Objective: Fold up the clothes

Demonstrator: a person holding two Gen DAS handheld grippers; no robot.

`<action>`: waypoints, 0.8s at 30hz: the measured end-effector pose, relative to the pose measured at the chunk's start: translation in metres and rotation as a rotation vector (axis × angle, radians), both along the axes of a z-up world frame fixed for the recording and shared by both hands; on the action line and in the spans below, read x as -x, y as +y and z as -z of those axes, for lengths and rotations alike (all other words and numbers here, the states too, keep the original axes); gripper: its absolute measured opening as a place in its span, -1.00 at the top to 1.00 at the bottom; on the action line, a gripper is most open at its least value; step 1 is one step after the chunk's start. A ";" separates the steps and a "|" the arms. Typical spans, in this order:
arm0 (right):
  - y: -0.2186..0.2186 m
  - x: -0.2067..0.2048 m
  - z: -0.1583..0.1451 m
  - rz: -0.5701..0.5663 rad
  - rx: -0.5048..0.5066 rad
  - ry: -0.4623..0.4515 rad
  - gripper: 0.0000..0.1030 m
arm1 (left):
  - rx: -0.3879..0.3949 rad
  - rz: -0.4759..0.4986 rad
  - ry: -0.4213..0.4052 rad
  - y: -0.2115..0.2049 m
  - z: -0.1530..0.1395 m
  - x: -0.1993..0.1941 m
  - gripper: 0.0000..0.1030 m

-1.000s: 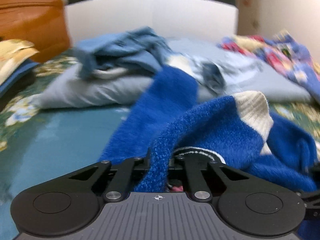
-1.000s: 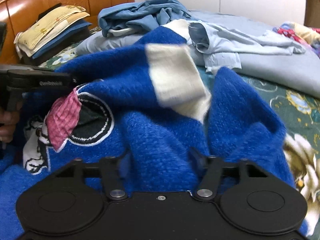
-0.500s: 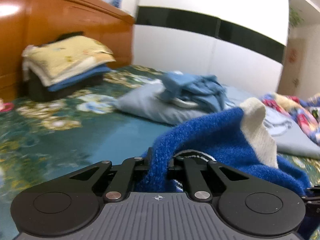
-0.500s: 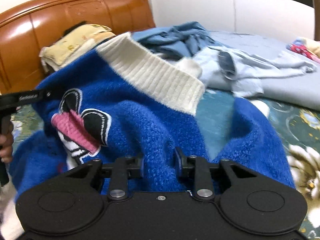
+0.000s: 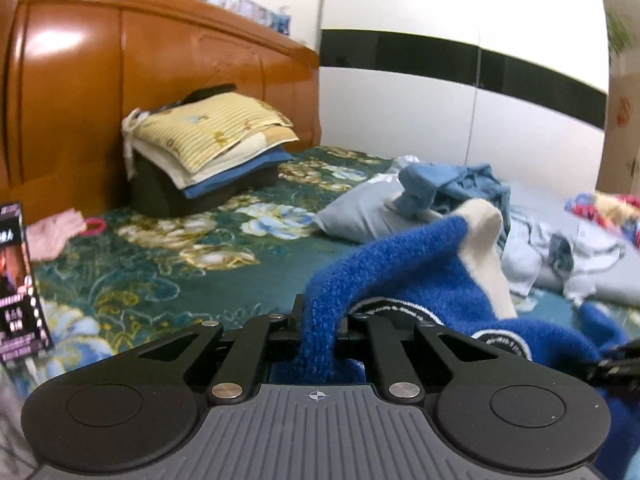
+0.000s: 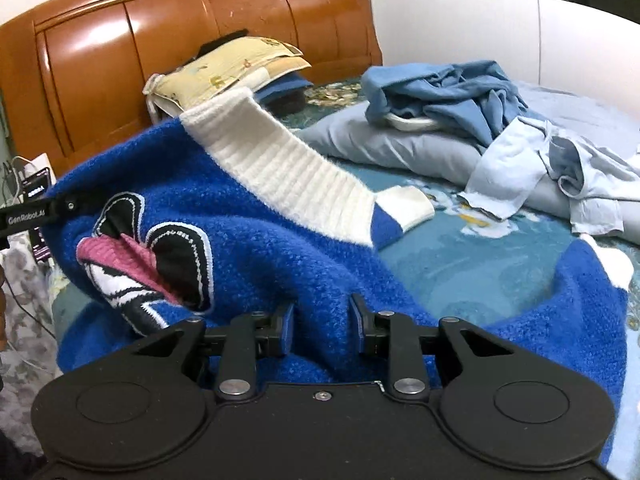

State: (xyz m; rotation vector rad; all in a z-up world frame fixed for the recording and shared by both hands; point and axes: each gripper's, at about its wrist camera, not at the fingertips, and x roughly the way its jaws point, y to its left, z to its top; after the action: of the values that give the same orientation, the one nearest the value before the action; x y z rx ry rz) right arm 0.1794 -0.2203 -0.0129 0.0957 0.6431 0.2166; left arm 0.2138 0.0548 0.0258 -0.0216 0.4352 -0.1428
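While raised, both claws (image 5: 320, 322) (image 6: 322, 322) clamping blue sweater (image 6: 280, 256)

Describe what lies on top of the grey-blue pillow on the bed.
A crumpled heap of blue clothes sits on the grey-blue pillow, with a white band showing at the heap's base. A pale blue shirt drapes over its right end. Anything beneath the heap is covered.

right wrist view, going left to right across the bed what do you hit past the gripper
blue sweater held in the right gripper → stack of folded linens by the headboard → crumpled blue clothes on the grey pillow → pale blue shirt
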 end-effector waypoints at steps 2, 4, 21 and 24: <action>-0.007 0.001 -0.002 0.002 -0.012 0.003 0.43 | -0.005 0.009 0.005 -0.002 0.001 -0.004 0.84; -0.008 0.004 -0.005 0.011 -0.006 -0.006 0.43 | -0.009 0.019 0.011 -0.005 0.002 -0.007 0.84; -0.062 -0.070 -0.009 0.055 -0.098 0.094 -0.36 | -0.051 0.107 0.042 -0.012 -0.001 -0.030 -0.70; -0.069 -0.084 0.006 0.055 -0.122 0.164 -0.36 | -0.114 0.154 0.026 -0.021 -0.005 -0.034 -0.83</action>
State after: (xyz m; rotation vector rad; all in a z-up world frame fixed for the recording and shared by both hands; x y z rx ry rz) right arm 0.2631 -0.2888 -0.0193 0.2502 0.7897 0.1958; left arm 0.2482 0.0341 0.0308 0.1224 0.4701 -0.2692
